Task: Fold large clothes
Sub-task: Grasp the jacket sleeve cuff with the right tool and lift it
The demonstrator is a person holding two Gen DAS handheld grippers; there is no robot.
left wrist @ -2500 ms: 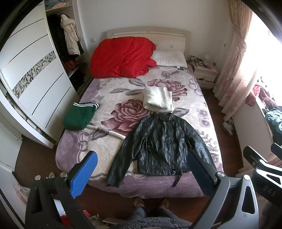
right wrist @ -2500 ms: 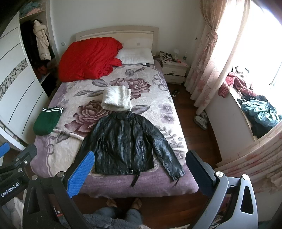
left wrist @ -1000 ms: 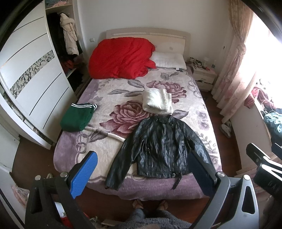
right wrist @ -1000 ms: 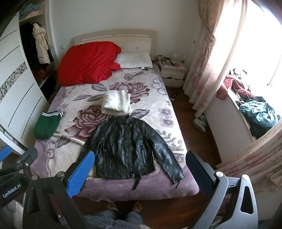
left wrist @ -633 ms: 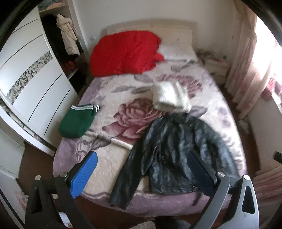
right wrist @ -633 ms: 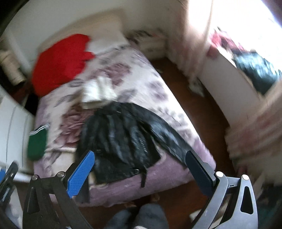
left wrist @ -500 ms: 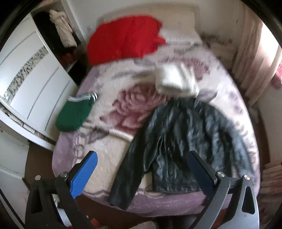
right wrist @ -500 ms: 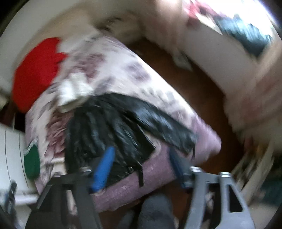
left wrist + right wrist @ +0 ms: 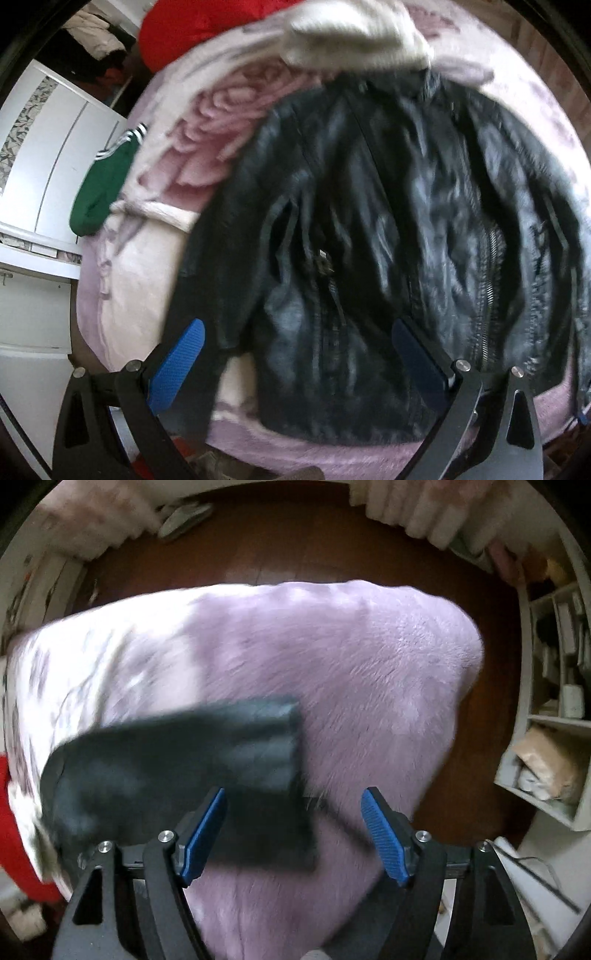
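Change: a second ago both cameras looked down the length of the room from high up; now both sit low over the foot of the bed (image 9: 369, 657), and the black leather jacket (image 9: 388, 221) fills most of the left wrist view.
Jacket: lies spread flat and face up on the bed's floral blanket, collar toward the folded cream knit (image 9: 354, 37), hem toward the near edge; no fold made yet.
Left gripper (image 9: 299, 362): jaws wide, nothing between the pads; it hangs over the jacket's lower front and one sleeve, not visibly touching.
Right gripper (image 9: 295, 830): jaws have just been opening after a brief narrowing and stand fairly wide; the cuff end of the other sleeve (image 9: 184, 760) lies between and beyond them, but the pads do not press on it.
Right view: its view has rolled round, so the wooden floor and a shelf unit now lie beyond the bed corner.
Blur: both views smear, so seams and cuffs are hard to read.
Elsewhere: green garment (image 9: 99, 192) near the bed's far side, red duvet (image 9: 207, 26) at the head.
Meaning: the reach looks nearly done; the likely next step is taking a sleeve to fold inward.
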